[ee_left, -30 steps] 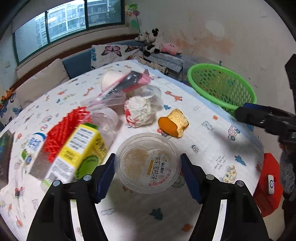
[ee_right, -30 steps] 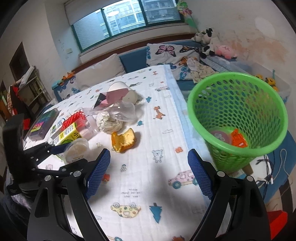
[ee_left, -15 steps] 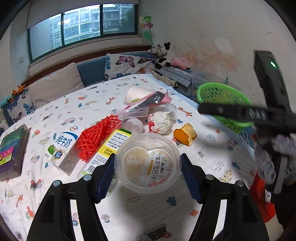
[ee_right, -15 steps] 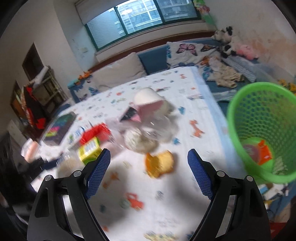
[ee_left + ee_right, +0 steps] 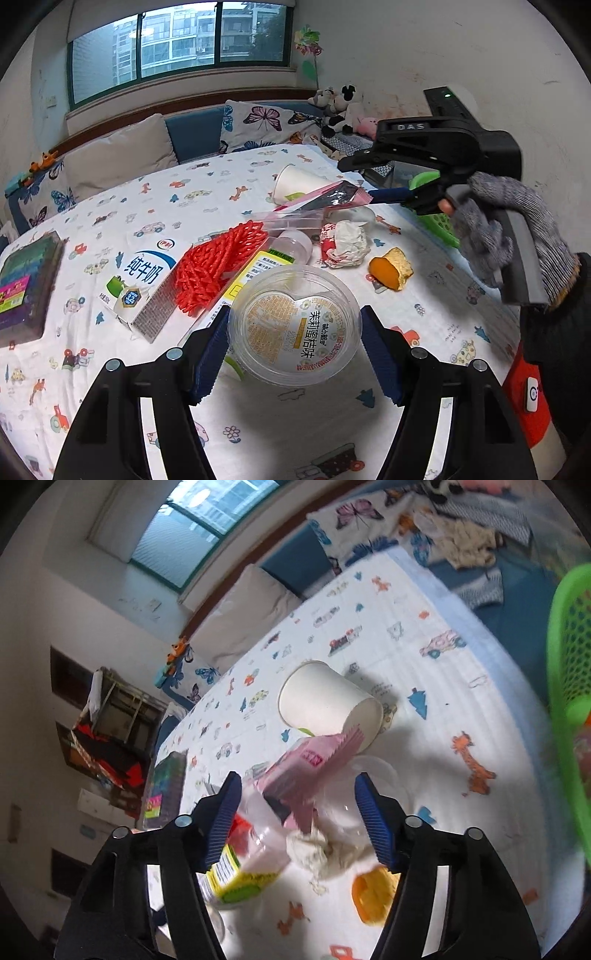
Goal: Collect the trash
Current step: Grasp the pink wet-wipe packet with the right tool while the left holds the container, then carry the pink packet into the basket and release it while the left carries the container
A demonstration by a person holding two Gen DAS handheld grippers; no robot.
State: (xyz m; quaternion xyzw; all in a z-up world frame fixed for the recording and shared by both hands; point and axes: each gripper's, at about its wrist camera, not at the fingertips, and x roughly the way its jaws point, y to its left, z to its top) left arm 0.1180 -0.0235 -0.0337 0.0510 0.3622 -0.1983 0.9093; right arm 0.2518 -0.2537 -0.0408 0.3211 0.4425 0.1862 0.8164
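Observation:
My left gripper (image 5: 294,345) is shut on a clear plastic cup with a printed foil lid (image 5: 294,325) and holds it above the table. My right gripper (image 5: 299,812) is open over the trash pile, its jaws either side of a pink wrapper (image 5: 310,760); it also shows in the left wrist view (image 5: 364,181). Below it lie a crumpled paper ball (image 5: 325,851), a yellow juice carton (image 5: 236,882) and an orange sponge piece (image 5: 373,895). A white paper cup (image 5: 325,701) lies on its side. The green mesh basket (image 5: 569,672) stands at the right.
A milk carton (image 5: 142,280) and red netting (image 5: 218,262) lie left of the pile, with a dark box (image 5: 26,284) at the table's left edge. Cushions and soft toys (image 5: 338,107) line the bench behind. The patterned tablecloth (image 5: 258,424) covers the table.
My right gripper has swung from the basket side to over the trash pile, tilting down above the pink wrapper. My left gripper has lifted and drawn back with the clear cup.

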